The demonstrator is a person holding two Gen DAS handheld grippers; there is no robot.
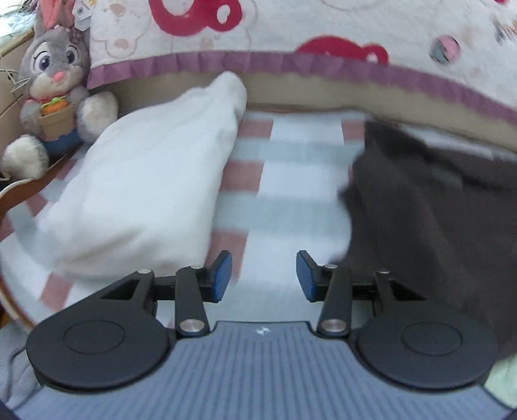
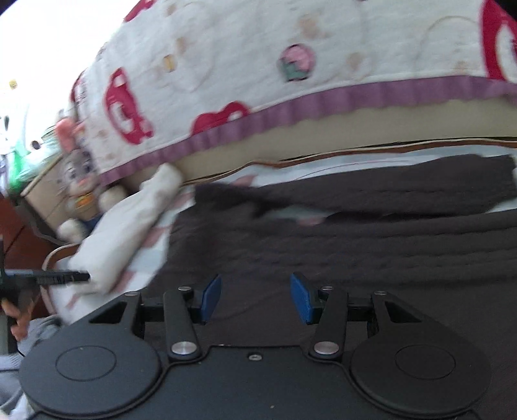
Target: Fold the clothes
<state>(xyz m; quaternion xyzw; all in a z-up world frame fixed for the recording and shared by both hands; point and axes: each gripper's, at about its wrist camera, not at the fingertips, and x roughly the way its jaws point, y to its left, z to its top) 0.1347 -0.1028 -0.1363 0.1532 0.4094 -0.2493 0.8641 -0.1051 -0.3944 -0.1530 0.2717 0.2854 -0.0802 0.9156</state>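
**Dark garment lies to the right, under the right gripper**

Left wrist view: the left gripper (image 1: pixel 264 274) hangs over a bare stretch of the pink, white and pale-blue checked sheet (image 1: pixel 290 181), its blue-padded fingers apart and holding nothing. A folded white garment (image 1: pixel 145 181) lies to its left, its long axis running away from the camera toward the headboard end. The dark brown garment (image 1: pixel 429 206) lies to its right, its near left edge just beside the right-hand finger. A plush rabbit (image 1: pixel 55 87) sits beyond the white piece, under the hem of a patterned quilt (image 1: pixel 290 26).

Right wrist view: the right gripper (image 2: pixel 255 297) is directly above the dark brown garment (image 2: pixel 355 252), fingers apart and gripping nothing. The cloth spreads flat, its long axis running crosswise, left to right, with a narrower strip lying along the far side. The white garment (image 2: pixel 129 232) is well off to the left.

Judging from this, the right hand is the nearer one to the brown garment; the left reaches only its left edge. Whether the brown piece is partly folded already, motion blur leaves unclear.
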